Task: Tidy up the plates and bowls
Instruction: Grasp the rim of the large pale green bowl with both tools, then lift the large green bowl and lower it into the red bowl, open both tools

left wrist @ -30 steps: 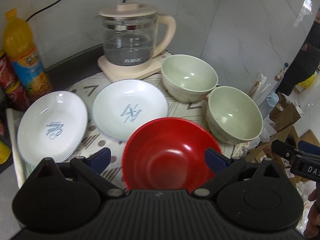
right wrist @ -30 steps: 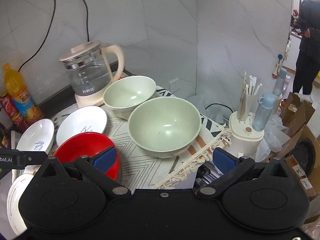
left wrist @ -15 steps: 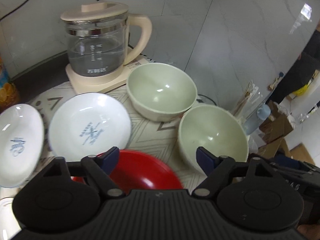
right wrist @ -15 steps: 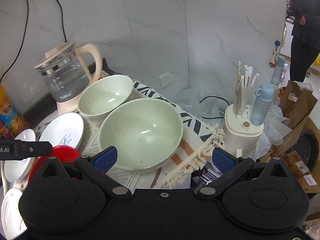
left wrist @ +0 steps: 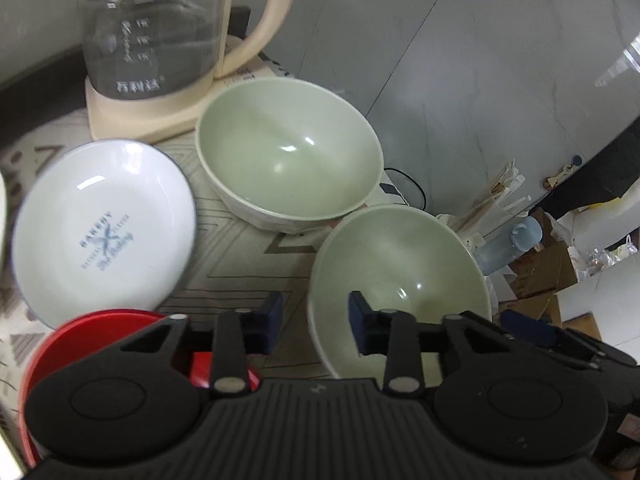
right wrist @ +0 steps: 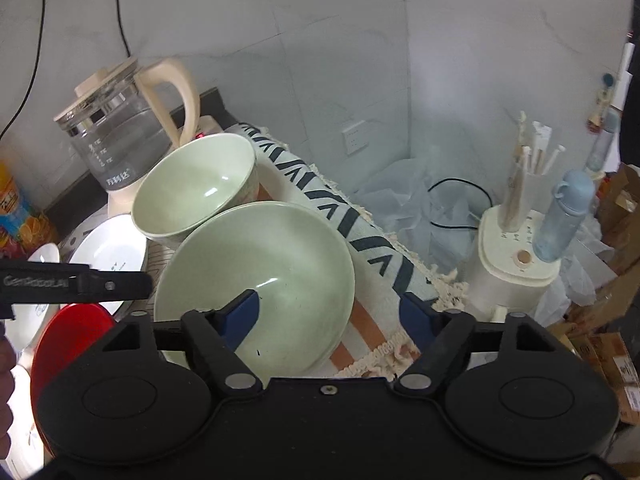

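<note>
Two pale green bowls sit on the patterned cloth. The far green bowl (left wrist: 288, 152) (right wrist: 196, 188) is beside the kettle. The near green bowl (left wrist: 400, 264) (right wrist: 260, 264) is right under both grippers. My left gripper (left wrist: 315, 316) straddles its left rim, jaws closing, pads apart from the rim. My right gripper (right wrist: 330, 312) straddles its right rim, one finger inside the bowl and one outside, jaws also closing without touching. A white plate (left wrist: 104, 224) with blue print and a red bowl (left wrist: 100, 332) (right wrist: 72, 332) lie to the left.
A glass kettle (left wrist: 160, 40) (right wrist: 116, 136) stands at the back against the marble wall. The fringed cloth edge (right wrist: 400, 264) marks the table's right side. Beyond it are a white appliance (right wrist: 516, 264) holding straws, a blue bottle (right wrist: 564, 216) and cardboard boxes. A juice bottle (right wrist: 16, 208) is far left.
Both grippers came forward and down onto the near green bowl, and their jaws narrowed. The red bowl slid from the left view's centre to its lower left.
</note>
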`<state>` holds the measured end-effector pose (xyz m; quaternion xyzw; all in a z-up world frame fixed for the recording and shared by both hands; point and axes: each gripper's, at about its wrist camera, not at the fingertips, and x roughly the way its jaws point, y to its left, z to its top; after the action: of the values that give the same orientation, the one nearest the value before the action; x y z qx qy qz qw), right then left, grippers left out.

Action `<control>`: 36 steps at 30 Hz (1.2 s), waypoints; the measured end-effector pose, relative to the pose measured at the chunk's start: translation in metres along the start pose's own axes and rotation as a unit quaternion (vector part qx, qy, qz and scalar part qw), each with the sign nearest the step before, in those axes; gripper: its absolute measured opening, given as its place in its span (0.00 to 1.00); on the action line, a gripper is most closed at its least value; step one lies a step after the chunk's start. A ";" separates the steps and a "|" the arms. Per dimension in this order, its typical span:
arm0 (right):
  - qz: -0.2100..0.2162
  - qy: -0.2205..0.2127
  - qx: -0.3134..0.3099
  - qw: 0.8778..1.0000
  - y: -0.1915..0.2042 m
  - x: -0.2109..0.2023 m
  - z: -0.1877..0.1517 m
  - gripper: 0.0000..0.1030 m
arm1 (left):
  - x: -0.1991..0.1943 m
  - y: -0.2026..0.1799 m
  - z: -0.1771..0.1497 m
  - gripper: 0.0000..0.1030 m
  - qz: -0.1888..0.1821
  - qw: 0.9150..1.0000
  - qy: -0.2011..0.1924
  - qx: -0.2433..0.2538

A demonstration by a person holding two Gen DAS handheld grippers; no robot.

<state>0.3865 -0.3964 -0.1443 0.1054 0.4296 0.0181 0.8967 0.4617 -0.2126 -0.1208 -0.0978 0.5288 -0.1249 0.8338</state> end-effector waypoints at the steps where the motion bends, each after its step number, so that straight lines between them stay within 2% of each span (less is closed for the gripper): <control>1: 0.002 0.007 -0.003 1.000 -0.003 0.004 0.002 0.65 | 0.004 -0.001 0.001 0.29 0.004 1.000 0.002 0.000; 4: 0.009 0.023 -0.007 1.000 -0.007 0.018 0.005 0.56 | 0.016 -0.003 0.002 0.21 0.020 1.000 0.018 -0.003; 6: 0.013 0.035 -0.011 0.999 -0.011 0.027 0.006 0.44 | 0.022 -0.003 0.001 0.09 0.028 0.999 0.021 -0.005; 7: 0.017 0.042 -0.013 0.999 -0.013 0.031 0.005 0.41 | 0.025 -0.003 0.000 0.06 0.024 0.999 0.025 -0.006; 9: 0.027 0.056 -0.014 0.998 -0.015 0.039 0.005 0.26 | 0.026 -0.003 0.000 0.05 0.027 0.999 0.026 -0.009; 12: 0.043 0.063 -0.016 0.997 -0.018 0.044 0.004 0.16 | 0.024 -0.004 -0.002 0.05 0.035 0.999 0.026 -0.019; 18: 0.062 0.062 -0.026 0.996 -0.022 0.038 0.011 0.13 | 0.010 -0.002 -0.005 0.05 0.029 0.999 0.012 -0.030; 21: 0.064 0.047 -0.041 0.996 -0.019 0.029 0.015 0.13 | -0.001 -0.002 -0.005 0.05 0.024 0.999 0.001 -0.039; 27: 0.071 0.018 -0.064 0.995 -0.010 0.004 0.026 0.13 | -0.043 -0.006 -0.006 0.05 0.020 0.998 -0.052 -0.033; 36: 0.100 -0.020 -0.087 0.991 0.016 -0.039 0.043 0.14 | -0.094 0.020 -0.016 0.05 0.026 0.993 -0.090 -0.076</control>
<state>0.3966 -0.3935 -0.0853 0.0701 0.3953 0.1426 0.9047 0.4114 -0.1646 -0.0531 -0.1577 0.4617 -0.0530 0.8713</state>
